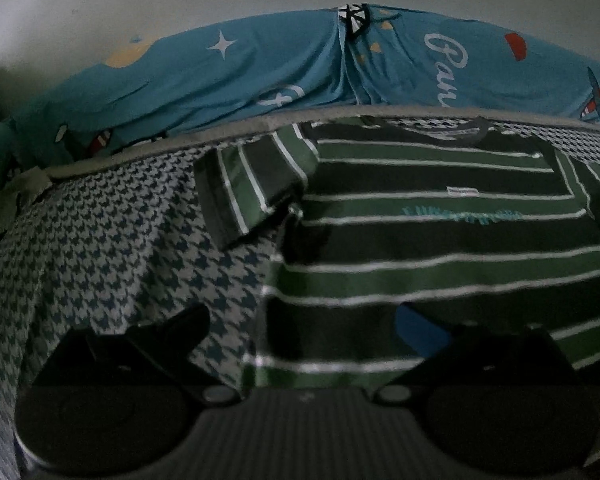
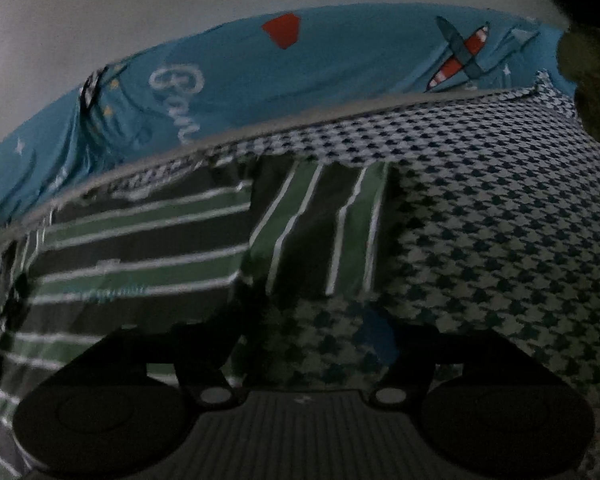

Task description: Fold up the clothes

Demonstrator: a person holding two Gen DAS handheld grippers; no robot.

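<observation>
The left gripper [image 1: 303,320] hangs with jaws spread wide, over the bottom left edge of the striped shirt [image 1: 439,240], holding nothing. The shirt lies flat on the houndstooth cover [image 1: 112,240], near its grey border [image 1: 220,136]. Right of the sleeve [image 2: 319,224] the cover is bare. The right gripper [image 2: 300,332] is also released.
</observation>
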